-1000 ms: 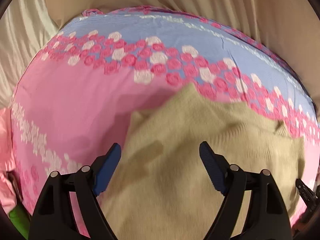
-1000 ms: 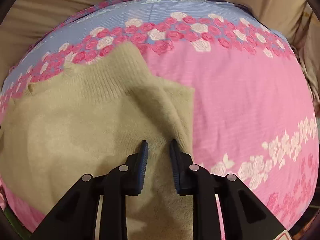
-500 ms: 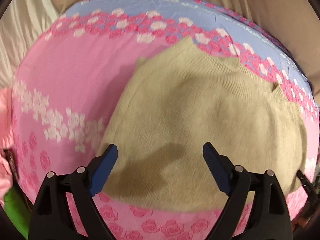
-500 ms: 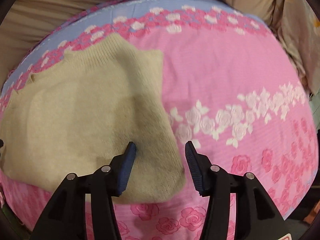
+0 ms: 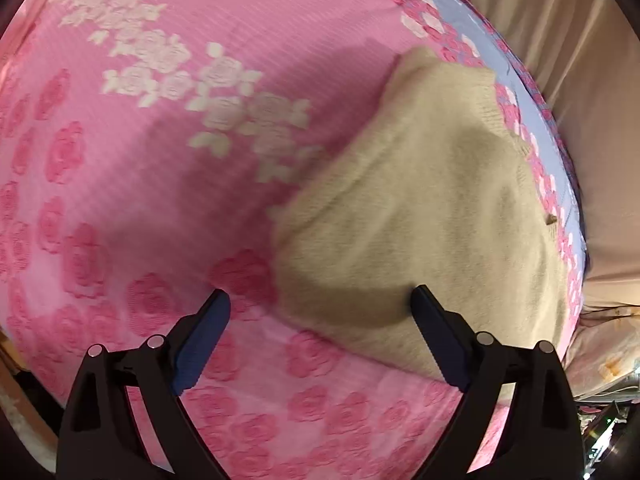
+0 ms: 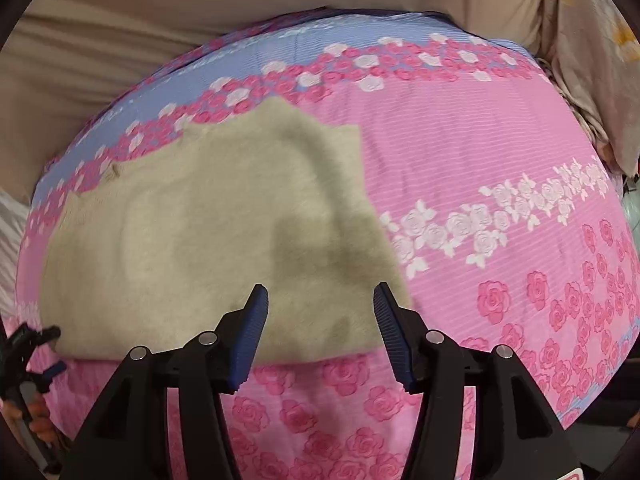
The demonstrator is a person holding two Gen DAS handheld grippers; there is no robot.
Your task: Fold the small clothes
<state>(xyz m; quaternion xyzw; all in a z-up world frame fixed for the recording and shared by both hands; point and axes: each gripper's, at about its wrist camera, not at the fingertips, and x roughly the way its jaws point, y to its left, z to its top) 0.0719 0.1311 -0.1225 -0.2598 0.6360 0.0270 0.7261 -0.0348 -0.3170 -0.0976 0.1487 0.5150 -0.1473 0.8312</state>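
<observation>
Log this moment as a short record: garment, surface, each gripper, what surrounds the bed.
garment: beige sweater, folded, lying flat
surface: pink rose-print blanket with a blue band at the far edge
left gripper: jaws opening, nothing gripped, over the sweater's near corner
right gripper: jaws opening, nothing gripped, above the sweater's near edge
surroundings: tan curtain behind

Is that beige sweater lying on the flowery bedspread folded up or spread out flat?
Folded. The beige sweater lies as a compact block on the bedspread, with no sleeves spread out and one layer doubled over along its right side.
</observation>
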